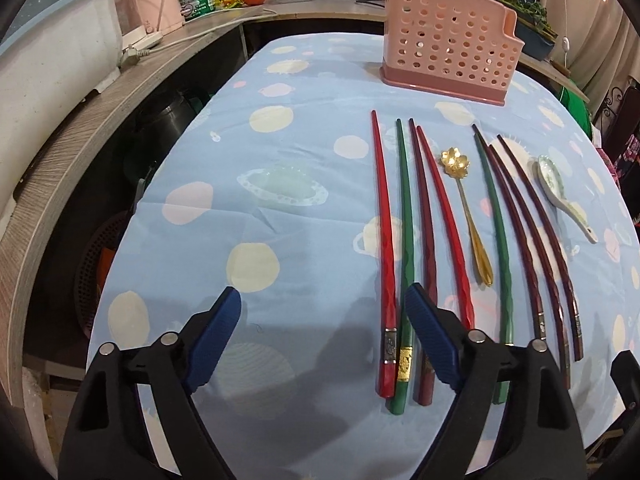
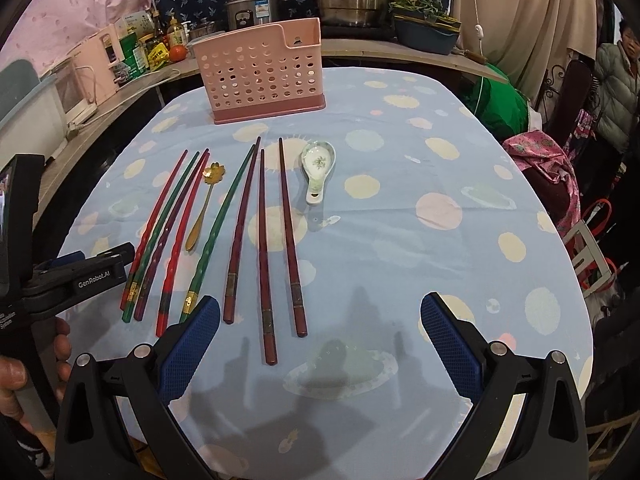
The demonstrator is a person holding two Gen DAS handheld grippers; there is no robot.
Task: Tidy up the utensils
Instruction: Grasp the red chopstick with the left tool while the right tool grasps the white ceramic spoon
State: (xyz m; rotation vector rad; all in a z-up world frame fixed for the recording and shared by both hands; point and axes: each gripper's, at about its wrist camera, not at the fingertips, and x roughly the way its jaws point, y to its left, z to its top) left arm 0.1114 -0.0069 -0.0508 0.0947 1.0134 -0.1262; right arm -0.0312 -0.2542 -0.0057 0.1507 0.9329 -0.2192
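- Bench [image 2: 400,240] covered by a light blue cloth printed with pale dots and planets; cloth flat, a few creases.
- Wood-grain counter [image 1: 100,120] curving round the far and left sides, crowded with pots, bottles, a tomato and a pink appliance.
- Person in a pale padded jacket [image 2: 616,80] standing at the far right.
- Pink perforated utensil holder [image 2: 262,72] upright at the far end of the bench; contents not discernible.
- Eight chopsticks [image 1: 404,240] laid side by side on the cloth near the holder: red, green, maroon and dark brown, tips toward the holder.
- Gold spoon [image 1: 466,208] lying among the chopsticks; white ceramic spoon [image 2: 318,168] just beside the rightmost pair.
- Left gripper [image 1: 322,314] low over the cloth, jaws spread, nothing between them; right-hand pad above the thick ends of the leftmost chopsticks.
- Right gripper [image 2: 320,320] jaws spread wide, pinching nothing, over two dark chopstick ends.
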